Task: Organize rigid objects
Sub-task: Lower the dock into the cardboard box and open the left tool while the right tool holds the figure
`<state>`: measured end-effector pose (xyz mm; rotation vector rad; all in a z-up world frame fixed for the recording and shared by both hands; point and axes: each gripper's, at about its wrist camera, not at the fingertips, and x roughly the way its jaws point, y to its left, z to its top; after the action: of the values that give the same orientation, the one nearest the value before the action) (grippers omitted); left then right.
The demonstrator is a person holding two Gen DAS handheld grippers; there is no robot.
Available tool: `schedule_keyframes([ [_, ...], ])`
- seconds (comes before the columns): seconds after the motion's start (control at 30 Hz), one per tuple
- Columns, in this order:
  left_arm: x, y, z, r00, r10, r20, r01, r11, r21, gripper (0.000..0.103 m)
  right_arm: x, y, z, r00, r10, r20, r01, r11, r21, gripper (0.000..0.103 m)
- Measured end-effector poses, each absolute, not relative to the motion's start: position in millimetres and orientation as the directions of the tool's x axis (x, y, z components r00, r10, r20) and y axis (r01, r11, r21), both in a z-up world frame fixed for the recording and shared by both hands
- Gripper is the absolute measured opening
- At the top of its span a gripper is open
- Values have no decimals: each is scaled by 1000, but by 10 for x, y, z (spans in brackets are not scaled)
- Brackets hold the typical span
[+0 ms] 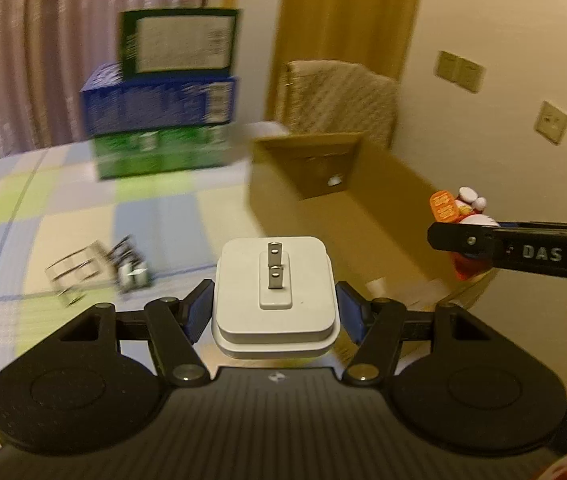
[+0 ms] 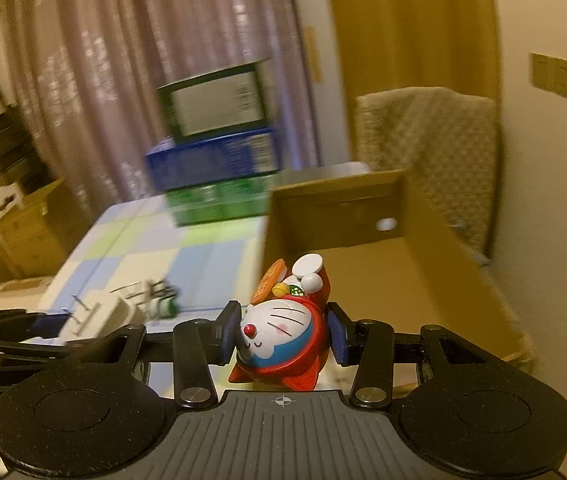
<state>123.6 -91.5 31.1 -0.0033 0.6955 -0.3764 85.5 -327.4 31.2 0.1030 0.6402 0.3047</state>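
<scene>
My left gripper (image 1: 273, 312) is shut on a white power adapter (image 1: 275, 300) with two metal prongs facing up, held above the checked tablecloth near the open cardboard box (image 1: 323, 200). My right gripper (image 2: 283, 332) is shut on a red and blue cat figurine (image 2: 283, 328) lying on its side, held at the box's near left edge (image 2: 363, 248). The figurine (image 1: 465, 216) and the right gripper's side also show at the right of the left wrist view. The adapter (image 2: 95, 312) shows at the left of the right wrist view.
A stack of green and blue cartons (image 1: 159, 120) stands at the table's far side, left of the box. A small clear item with a green part (image 1: 123, 268) lies on the tablecloth (image 1: 63, 208). A padded chair (image 2: 427, 140) stands behind the box by the wall.
</scene>
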Motion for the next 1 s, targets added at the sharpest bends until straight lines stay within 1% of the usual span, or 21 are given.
schedule_keyframes([
  [0.2, 1453, -1424, 367, 671, -394, -628, 413, 902, -124, 60, 1034, -3813, 320, 772, 244, -587, -162, 968, 190, 42],
  [0.43, 1755, -1830, 231, 628, -416, -658, 451, 883, -129, 60, 1280, -4159, 185, 753, 232, -615, -129, 970, 208, 42],
  [0.73, 2207, -2087, 34, 609, -392, -689, 456, 884, -100, 60, 1697, -4219, -35, 715, 257, -650, -143, 964, 224, 42],
  [1.0, 2558, -2199, -11, 611, -376, -697, 466, 882, -67, 60, 2036, -4138, -122, 696, 257, -670, -176, 966, 187, 42],
])
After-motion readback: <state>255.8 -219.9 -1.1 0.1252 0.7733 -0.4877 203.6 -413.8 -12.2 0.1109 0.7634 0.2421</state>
